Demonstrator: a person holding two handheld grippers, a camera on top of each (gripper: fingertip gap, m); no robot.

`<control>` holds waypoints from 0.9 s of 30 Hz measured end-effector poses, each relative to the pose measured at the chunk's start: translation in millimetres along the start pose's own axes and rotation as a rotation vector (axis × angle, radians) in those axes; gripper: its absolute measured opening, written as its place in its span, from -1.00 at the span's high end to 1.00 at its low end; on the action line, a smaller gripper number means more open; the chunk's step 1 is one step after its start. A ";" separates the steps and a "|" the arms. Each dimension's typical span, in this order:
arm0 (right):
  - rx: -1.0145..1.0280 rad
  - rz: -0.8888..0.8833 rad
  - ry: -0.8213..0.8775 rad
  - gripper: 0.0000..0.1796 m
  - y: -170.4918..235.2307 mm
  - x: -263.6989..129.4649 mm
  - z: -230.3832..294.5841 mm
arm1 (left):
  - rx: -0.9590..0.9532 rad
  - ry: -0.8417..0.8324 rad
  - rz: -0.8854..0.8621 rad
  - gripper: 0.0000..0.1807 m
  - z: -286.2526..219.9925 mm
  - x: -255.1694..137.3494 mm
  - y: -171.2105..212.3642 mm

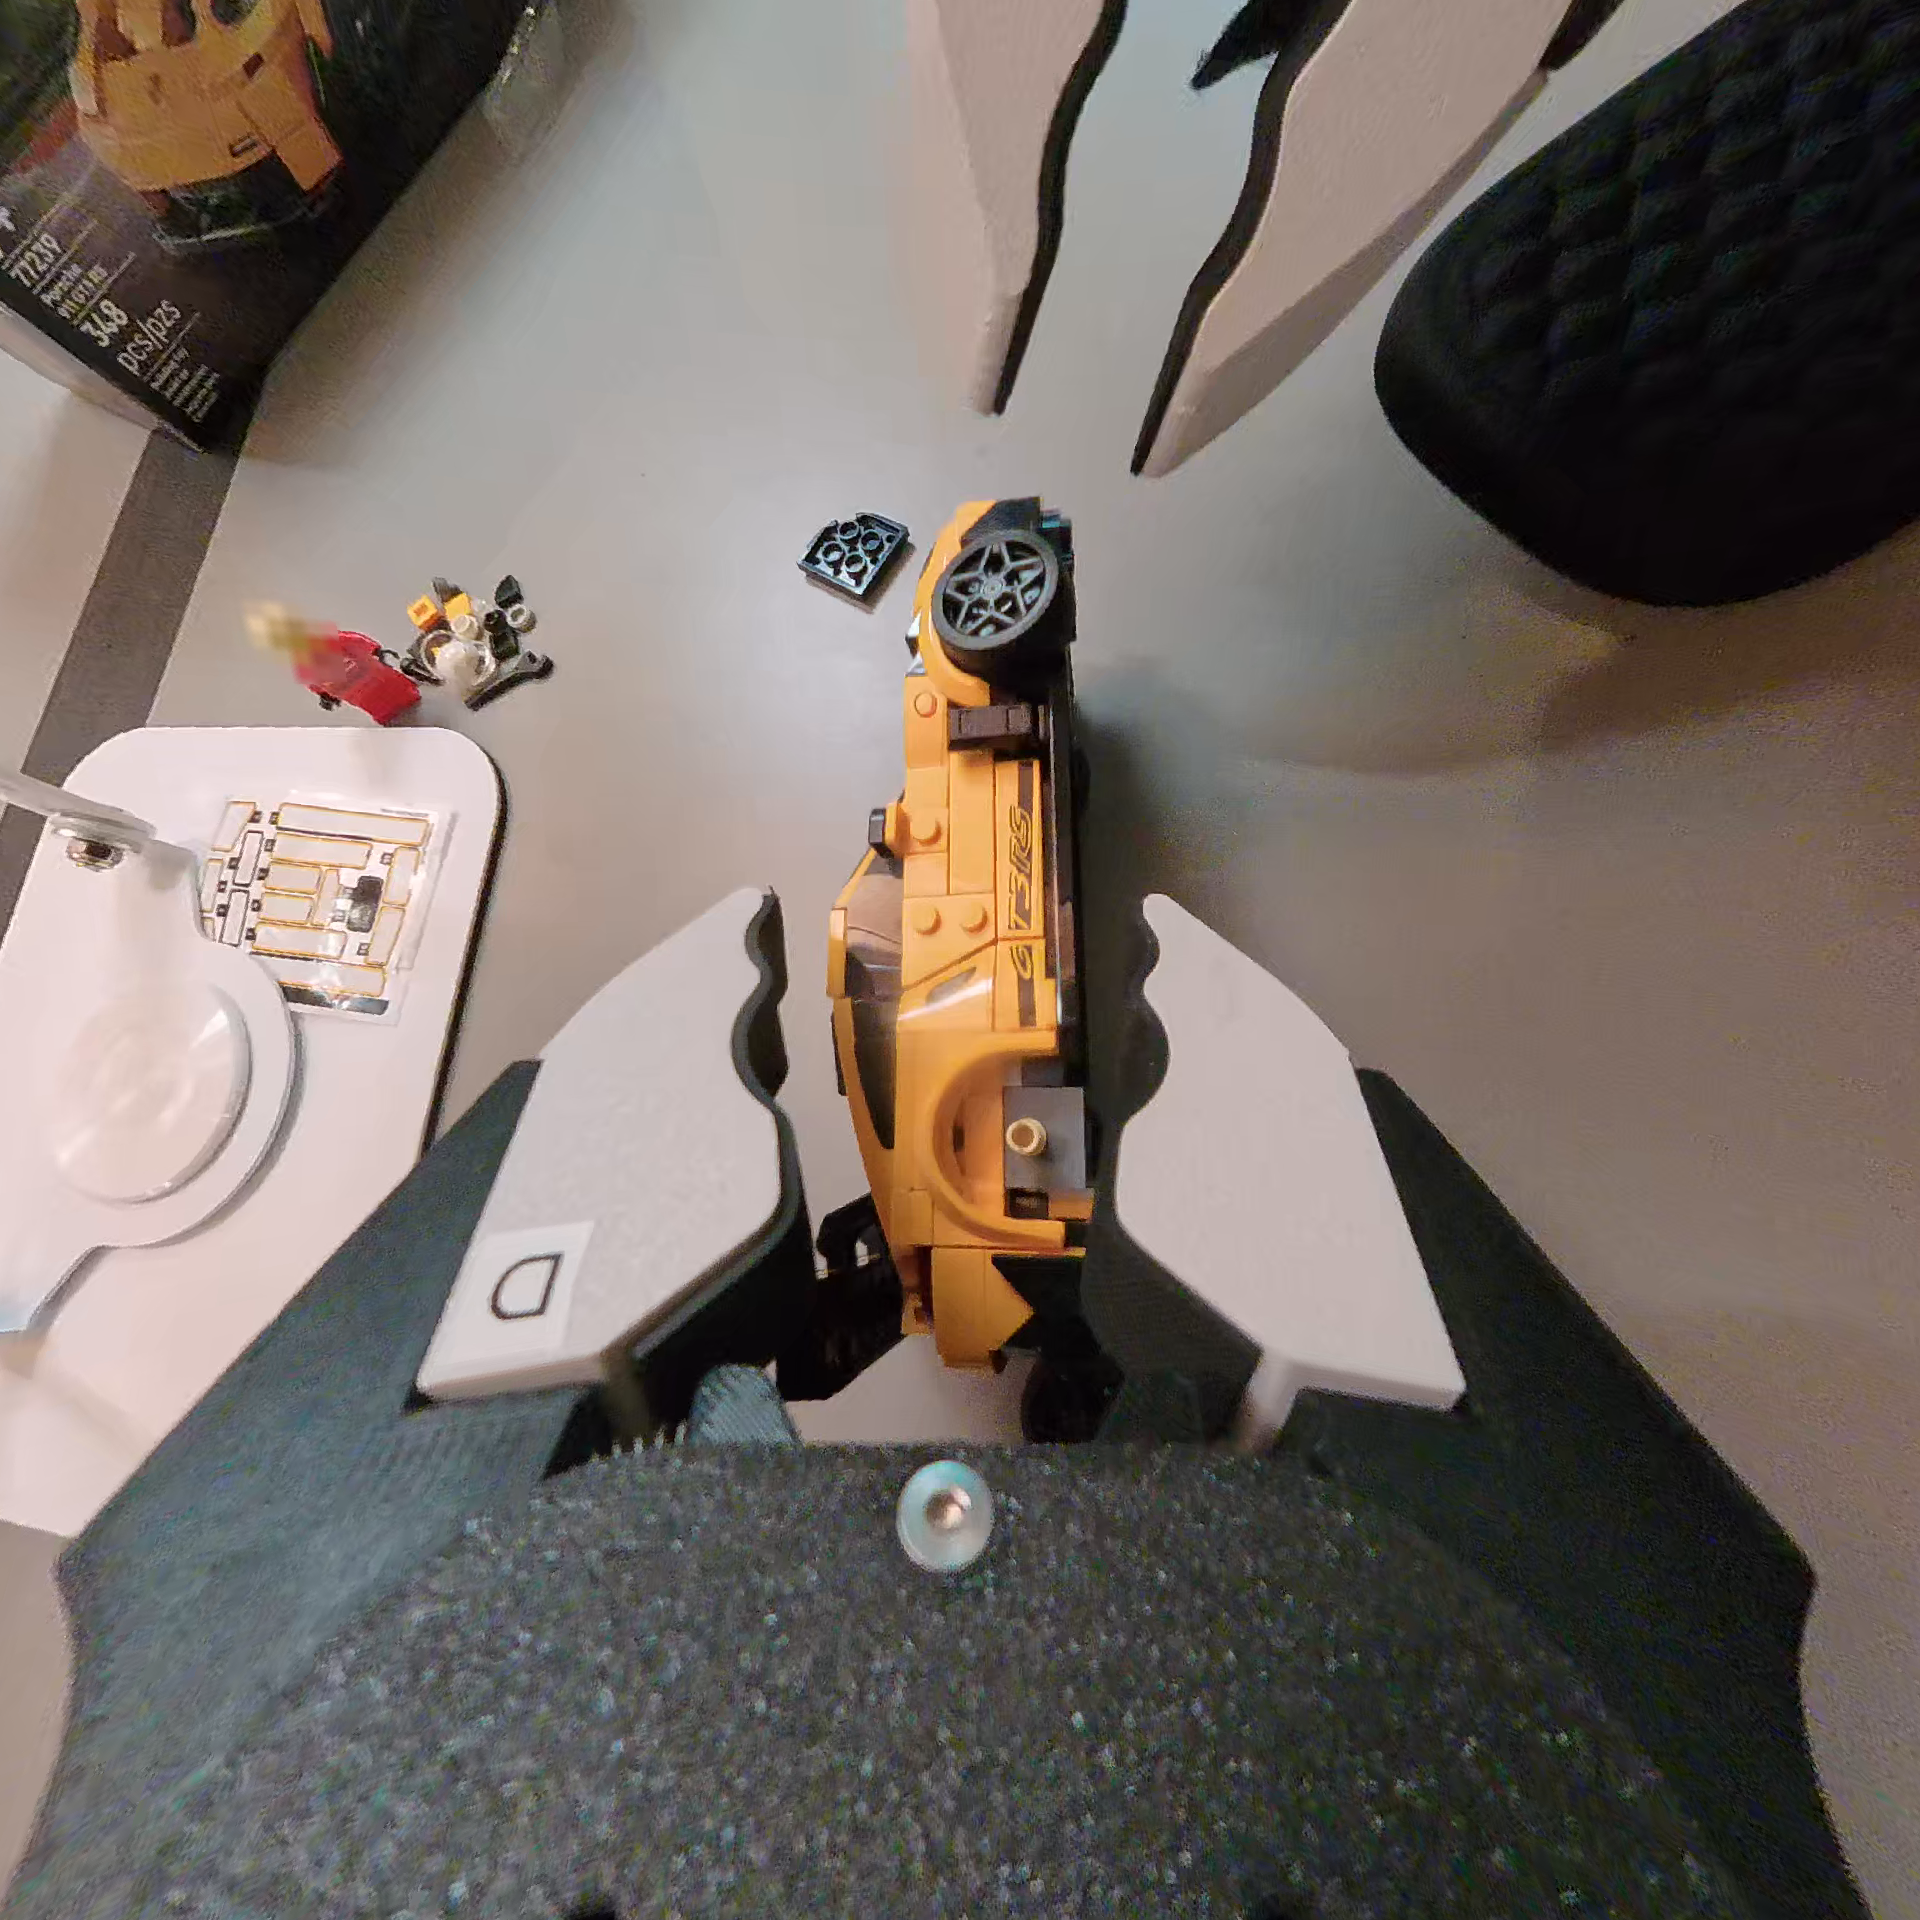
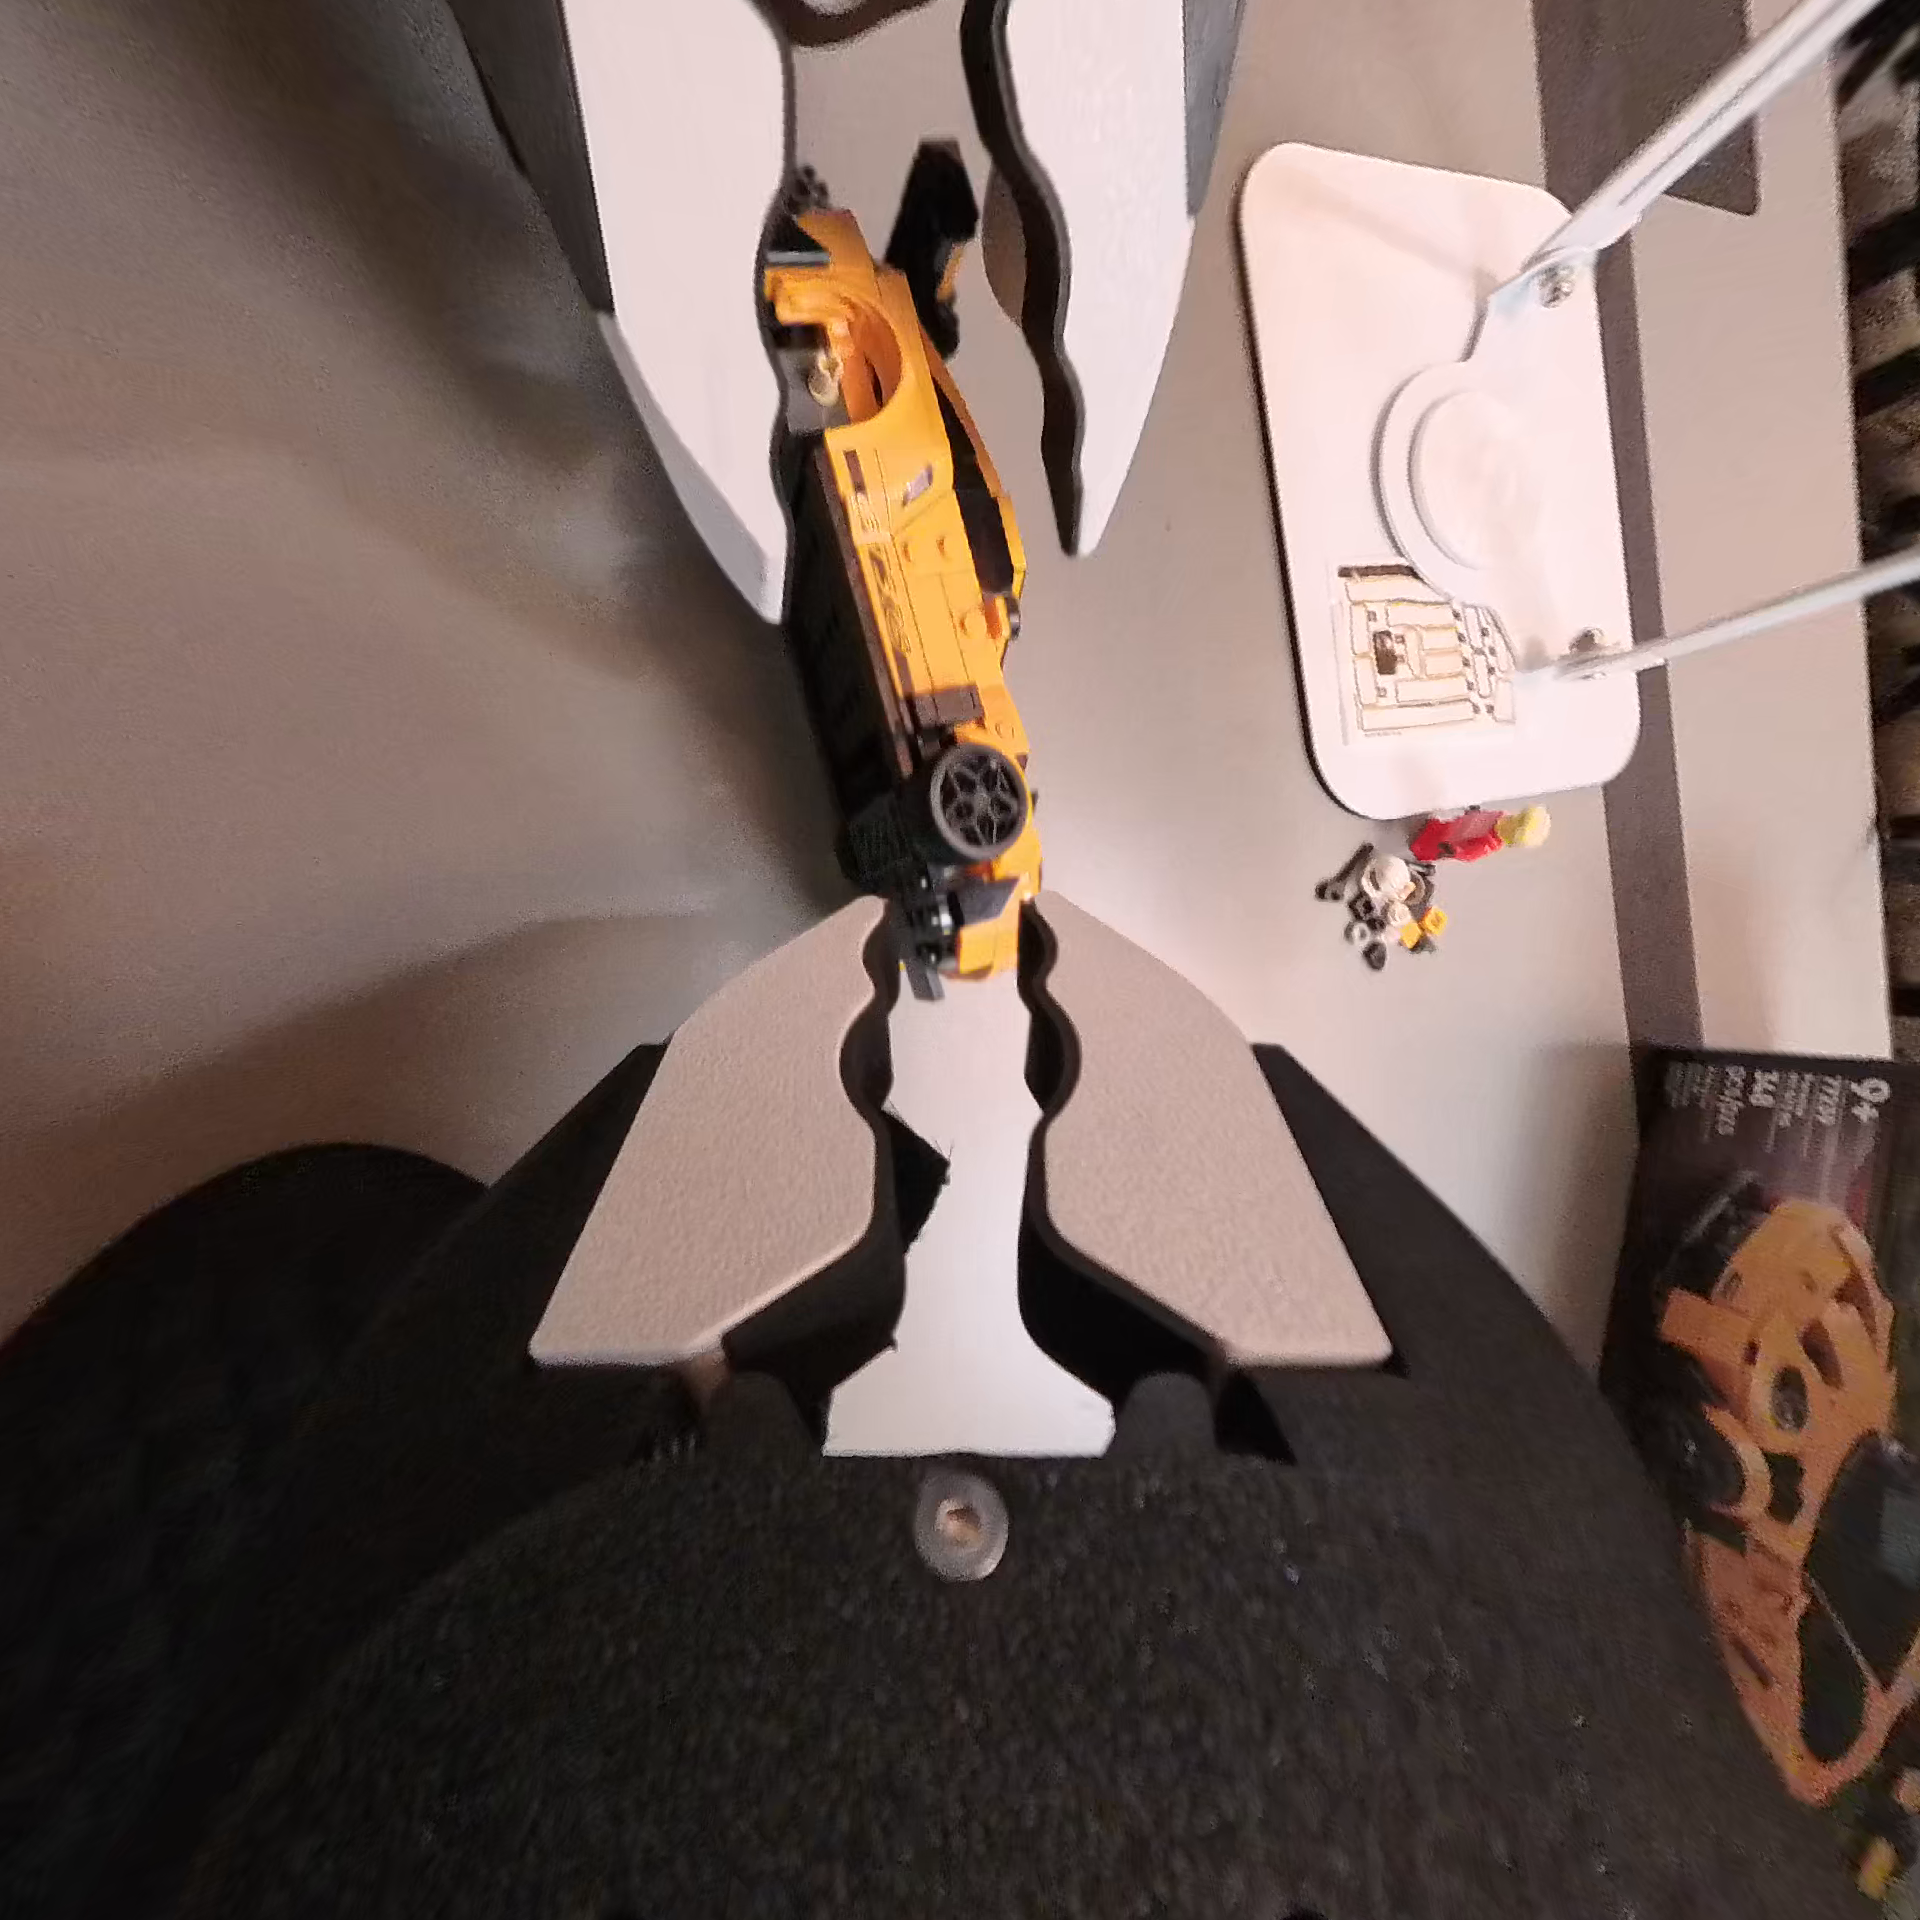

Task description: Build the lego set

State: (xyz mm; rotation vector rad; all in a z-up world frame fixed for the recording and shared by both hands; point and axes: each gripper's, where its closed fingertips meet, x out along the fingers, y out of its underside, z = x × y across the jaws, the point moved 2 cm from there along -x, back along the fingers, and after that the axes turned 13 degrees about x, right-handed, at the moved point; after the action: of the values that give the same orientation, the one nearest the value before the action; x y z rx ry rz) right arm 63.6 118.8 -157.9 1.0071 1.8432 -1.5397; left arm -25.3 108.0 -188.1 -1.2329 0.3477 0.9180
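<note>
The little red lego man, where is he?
In the left wrist view, the little red lego man lies on the table, left of the car, beside a pile of small parts.

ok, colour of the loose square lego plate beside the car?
Black studded square plate; left wrist view shows it best.

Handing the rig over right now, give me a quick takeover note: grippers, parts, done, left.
Left gripper: straddles the rear half of the yellow car, which is turned on its side; contact on the roof side is unclear, so the grip is uncertain.
Right gripper: open, empty, tips at the car's nose.
Done: body largely built; front wheel fitted.
Left: the rear wheel arch shows a bare axle pin, no wheel.
Loose: black plate beside the nose; small parts pile and red minifigure near the white stand base; sticker sheet on that base; box at the table's corner.
</note>
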 end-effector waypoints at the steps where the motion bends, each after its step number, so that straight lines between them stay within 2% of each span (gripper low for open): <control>1: 0.018 -0.014 0.008 0.77 6.0 0.7 -0.4 | 0.000 0.007 0.006 0.32 -0.1 -0.3 -1.5; 7: 0.196 -0.156 0.053 0.79 19.0 14.5 2.4 | 0.006 0.064 0.085 0.34 1.5 12.1 -7.4; 11: 0.317 -0.220 0.070 0.82 19.9 17.6 5.0 | -0.019 0.106 0.116 0.51 0.0 19.0 -5.6; 14: 0.393 -0.252 0.085 0.82 22.2 18.7 4.1 | -0.039 0.118 0.110 0.51 0.4 20.1 -5.9; 23: 0.531 -0.333 0.043 0.83 26.4 24.2 2.0 | -0.076 0.117 0.089 0.52 1.1 20.6 -5.9; 27: 0.526 -0.352 0.069 0.92 28.1 24.4 0.5 | -0.068 0.105 0.104 0.53 0.1 20.6 -5.6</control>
State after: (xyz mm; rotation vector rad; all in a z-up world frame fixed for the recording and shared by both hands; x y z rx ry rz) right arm 72.2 125.4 -193.5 0.9969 1.7660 -2.3106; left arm -8.4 116.3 -198.4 -1.3391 0.4714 0.9626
